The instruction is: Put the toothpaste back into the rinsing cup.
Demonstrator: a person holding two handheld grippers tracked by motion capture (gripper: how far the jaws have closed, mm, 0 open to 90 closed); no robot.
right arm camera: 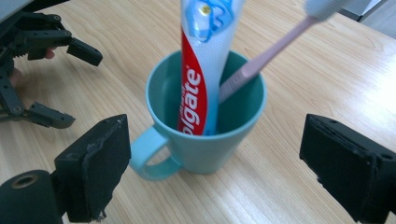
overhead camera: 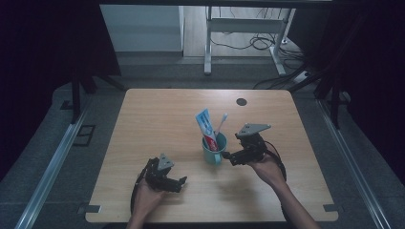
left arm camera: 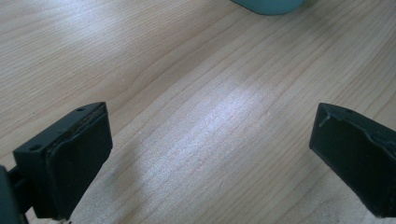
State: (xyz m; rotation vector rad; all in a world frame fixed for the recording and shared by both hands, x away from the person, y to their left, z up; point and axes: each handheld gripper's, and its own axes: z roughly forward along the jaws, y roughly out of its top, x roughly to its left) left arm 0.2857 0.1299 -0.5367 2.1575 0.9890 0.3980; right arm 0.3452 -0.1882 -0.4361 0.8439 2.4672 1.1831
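A teal mug [overhead camera: 213, 151] [right arm camera: 205, 135] stands near the middle of the wooden table [overhead camera: 157, 119]. In it stand a red and white toothpaste tube [overhead camera: 206, 128] [right arm camera: 201, 79] and a pink toothbrush [overhead camera: 221, 123] [right arm camera: 266, 53]. My right gripper [overhead camera: 228, 156] [right arm camera: 212, 168] is open just right of the mug, jaws wide apart on either side of it in the right gripper view, touching nothing. My left gripper [overhead camera: 180, 184] [left arm camera: 210, 158] is open low over bare wood near the front edge, left of the mug, whose base [left arm camera: 268, 4] peeks in at the top.
A dark round grommet [overhead camera: 241, 101] sits in the table's far right. Beyond the table stand a white desk frame [overhead camera: 243, 28] and loose floor cables [overhead camera: 260, 43]. The person's left hand and gripper [right arm camera: 28, 70] appear behind the mug in the right gripper view.
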